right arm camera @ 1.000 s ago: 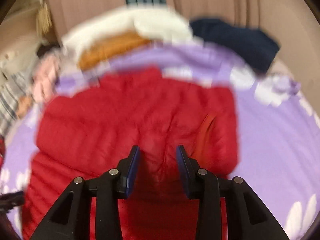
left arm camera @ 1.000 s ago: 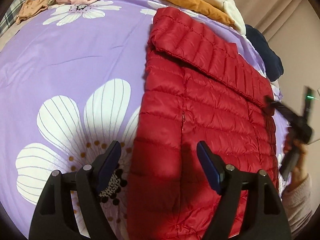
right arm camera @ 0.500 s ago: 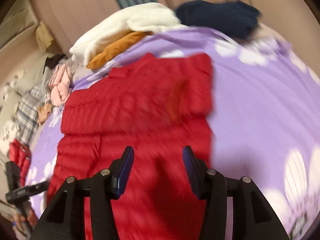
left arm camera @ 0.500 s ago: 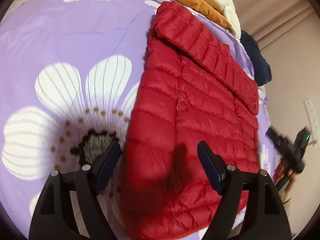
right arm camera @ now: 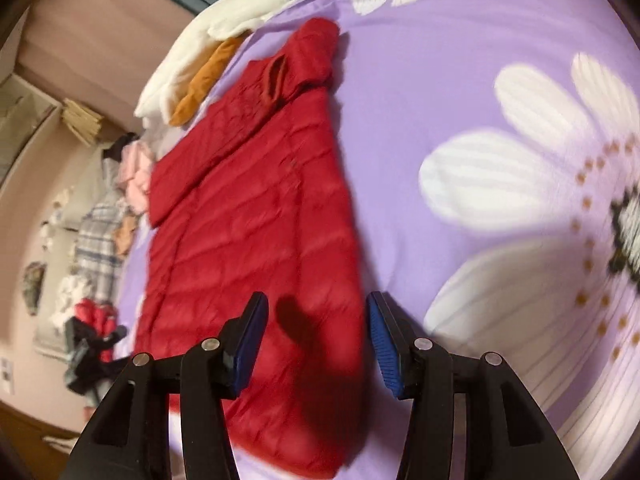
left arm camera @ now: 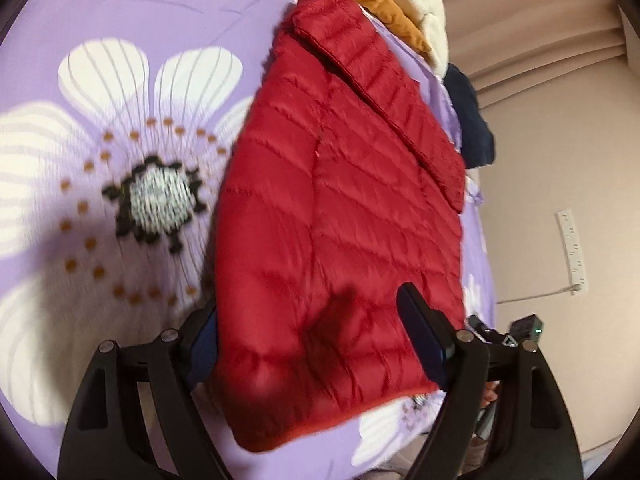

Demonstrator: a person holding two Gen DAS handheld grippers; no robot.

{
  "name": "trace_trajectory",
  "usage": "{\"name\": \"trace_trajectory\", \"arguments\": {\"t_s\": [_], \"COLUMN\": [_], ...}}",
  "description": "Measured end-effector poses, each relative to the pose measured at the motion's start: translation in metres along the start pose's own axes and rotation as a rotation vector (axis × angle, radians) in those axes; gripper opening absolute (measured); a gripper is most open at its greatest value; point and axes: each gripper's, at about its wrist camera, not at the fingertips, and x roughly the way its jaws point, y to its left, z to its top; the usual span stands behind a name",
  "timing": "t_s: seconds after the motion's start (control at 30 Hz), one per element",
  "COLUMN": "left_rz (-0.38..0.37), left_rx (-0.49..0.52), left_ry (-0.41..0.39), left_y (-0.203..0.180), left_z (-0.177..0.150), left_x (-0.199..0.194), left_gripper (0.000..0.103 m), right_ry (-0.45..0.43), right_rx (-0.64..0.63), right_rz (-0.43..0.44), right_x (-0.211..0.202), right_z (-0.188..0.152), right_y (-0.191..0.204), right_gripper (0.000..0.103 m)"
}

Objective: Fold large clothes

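Observation:
A red quilted puffer jacket lies flat on the purple flowered bedspread, one sleeve folded across its upper part. My left gripper hangs open over the hem end; its fingers straddle the jacket's lower corner and nothing is pinched. In the right wrist view the same jacket runs away from the camera. My right gripper is open above the hem's other corner, pads apart and empty. The right gripper shows partly behind the left gripper's finger, and the left gripper is a dark blur at the bed's edge.
White and orange clothes and a navy garment are piled at the bed's far end. Pink and plaid clothes lie along another side. The bed's edge and a wall with a power strip lie beyond the jacket.
Both grippers have swung along the jacket to its hem end and now sit nearer to it. The right gripper's jaws have widened. The jacket has not moved.

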Motion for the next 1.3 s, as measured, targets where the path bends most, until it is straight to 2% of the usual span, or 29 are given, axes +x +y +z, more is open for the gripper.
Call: {"name": "trace_trajectory", "arguments": {"t_s": [0.17, 0.2, 0.27, 0.33, 0.4, 0.47, 0.53, 0.7, 0.87, 1.3], "left_rz": [-0.051, -0.049, -0.033, -0.027, -0.018, 0.008, 0.019, 0.020, 0.022, -0.054], "left_rx": [-0.002, 0.002, 0.005, -0.007, -0.014, -0.010, -0.006, 0.061, 0.195, 0.415], "left_ry": [0.036, 0.039, 0.039, 0.047, 0.046, 0.041, 0.024, -0.048, -0.144, -0.295], "left_y": [-0.004, -0.005, -0.007, -0.007, -0.008, -0.012, -0.015, -0.033, -0.069, -0.133], "left_z": [-0.023, -0.025, -0.027, -0.023, -0.021, -0.018, -0.016, -0.012, -0.010, -0.024], "left_x": [-0.002, -0.001, 0.002, 0.006, 0.011, 0.015, 0.012, -0.008, -0.036, -0.110], "left_gripper": [0.079, 0.075, 0.067, 0.045, 0.034, 0.029, 0.022, 0.018, 0.016, 0.016], "right_ry": [0.036, 0.029, 0.021, 0.013, 0.001, -0.017, -0.043, -0.117, -0.203, -0.353], "right_rx": [0.016, 0.016, 0.016, 0.010, -0.011, -0.040, -0.069, -0.169, -0.268, -0.420], "right_rz": [0.082, 0.084, 0.085, 0.073, 0.054, 0.034, 0.018, 0.009, 0.034, 0.128], "right_x": [-0.001, -0.001, -0.001, 0.000, 0.000, -0.002, -0.006, -0.025, -0.049, -0.119], "right_z": [-0.020, -0.021, -0.020, -0.020, -0.019, -0.019, -0.020, -0.022, -0.020, -0.021], "right_y": [0.002, 0.001, 0.002, 0.004, 0.009, 0.015, 0.020, 0.043, 0.072, 0.107], "right_gripper": [0.050, 0.050, 0.050, 0.043, 0.034, 0.027, 0.023, 0.018, 0.017, 0.017]}}
